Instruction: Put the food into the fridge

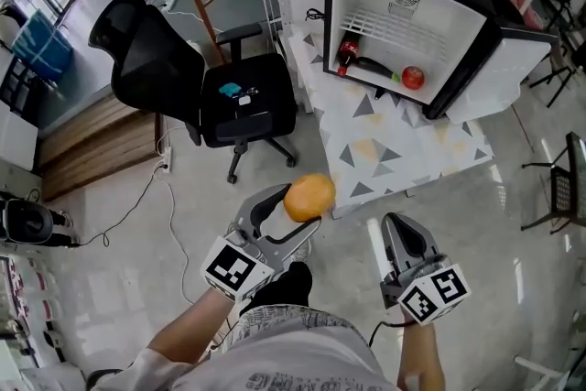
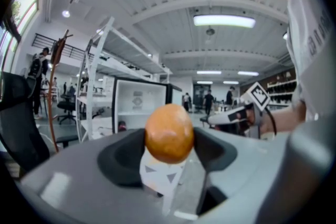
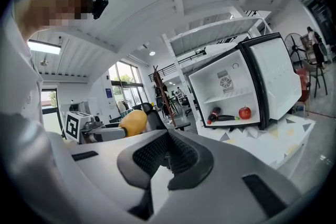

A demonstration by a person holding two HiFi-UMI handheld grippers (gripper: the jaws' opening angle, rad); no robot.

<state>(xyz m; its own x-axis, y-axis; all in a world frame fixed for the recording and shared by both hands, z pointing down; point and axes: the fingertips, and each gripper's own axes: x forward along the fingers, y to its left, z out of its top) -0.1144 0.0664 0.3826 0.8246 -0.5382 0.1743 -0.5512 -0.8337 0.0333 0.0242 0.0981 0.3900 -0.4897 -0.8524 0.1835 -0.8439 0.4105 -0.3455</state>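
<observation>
**desk:** what's in the left tool?

**me:** my left gripper [image 1: 299,211] has the orange [image 1: 309,196]. the jaws stand wide, one dark pad on each side of the fruit, both pressing it. in the left gripper view it sits right at the tips and bulges above the pads. it's held in the air over the floor.

**desk:** and the right one?

**me:** my right gripper [image 1: 396,230] has nothing in it. in the right gripper view its ribbed pads meet with no gap i can see. it hangs just beside the left gripper, at about the same height. each tool shows up in the other's camera.

**desk:** where's the fridge from there?

**me:** the fridge [image 1: 417,5] is ahead of both tools and well apart from them, closer to the right gripper's line than the left's. its door hangs open on the far right side, with the white inside facing me. it stands on a triangle-patterned surface [image 1: 394,151], whose near edge comes close to the tip of the left gripper.

**desk:** anything inside?

**me:** on the fridge floor a bottle [image 1: 347,50] leans at the left. an eggplant [image 1: 375,67] lies beside it, and a red round fruit [image 1: 413,77] sits at the right end. the wire shelf above them looks bare.

**desk:** and to your left?

**me:** a black office chair [image 1: 183,78], ahead and left of the left gripper, apart from it.
</observation>
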